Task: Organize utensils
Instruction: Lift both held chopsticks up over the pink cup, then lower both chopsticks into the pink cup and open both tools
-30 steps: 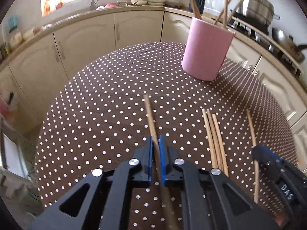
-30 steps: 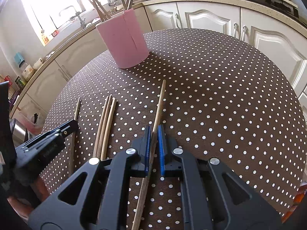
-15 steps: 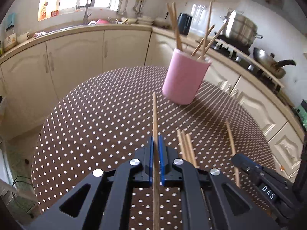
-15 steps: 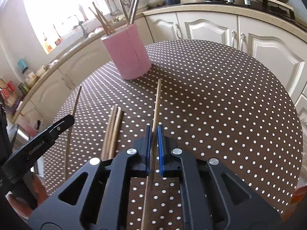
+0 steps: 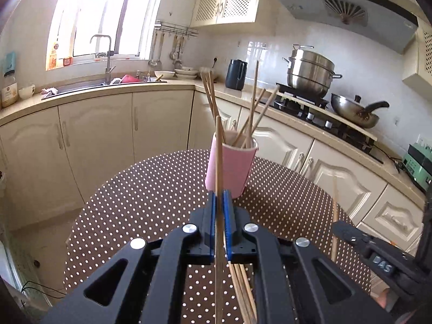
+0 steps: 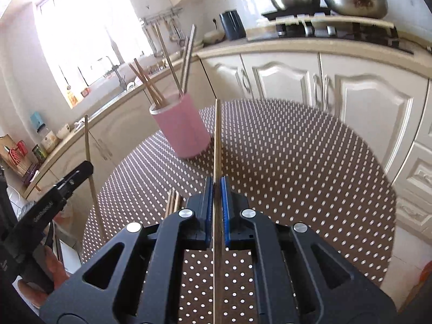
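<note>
A pink cup (image 5: 229,168) holding several wooden chopsticks stands on the round dotted table (image 5: 151,197); it also shows in the right wrist view (image 6: 182,125). My left gripper (image 5: 219,202) is shut on one chopstick (image 5: 218,148), lifted off the table and pointing toward the cup. My right gripper (image 6: 216,189) is shut on another chopstick (image 6: 216,135), also lifted, its tip to the right of the cup. Three loose chopsticks (image 5: 241,283) lie on the table below my left gripper and show in the right wrist view (image 6: 172,202).
Kitchen cabinets (image 5: 97,140) and a counter ring the table. A stove with a steel pot (image 5: 310,73) and a wok (image 5: 353,112) is at the right. The sink (image 5: 105,81) is at the back left. The other gripper shows at each view's edge (image 5: 378,256) (image 6: 48,205).
Both grippers have risen and tilted up, each lifting its chopstick off the table. The views now look level across the kitchen toward the cup instead of down at the table.
</note>
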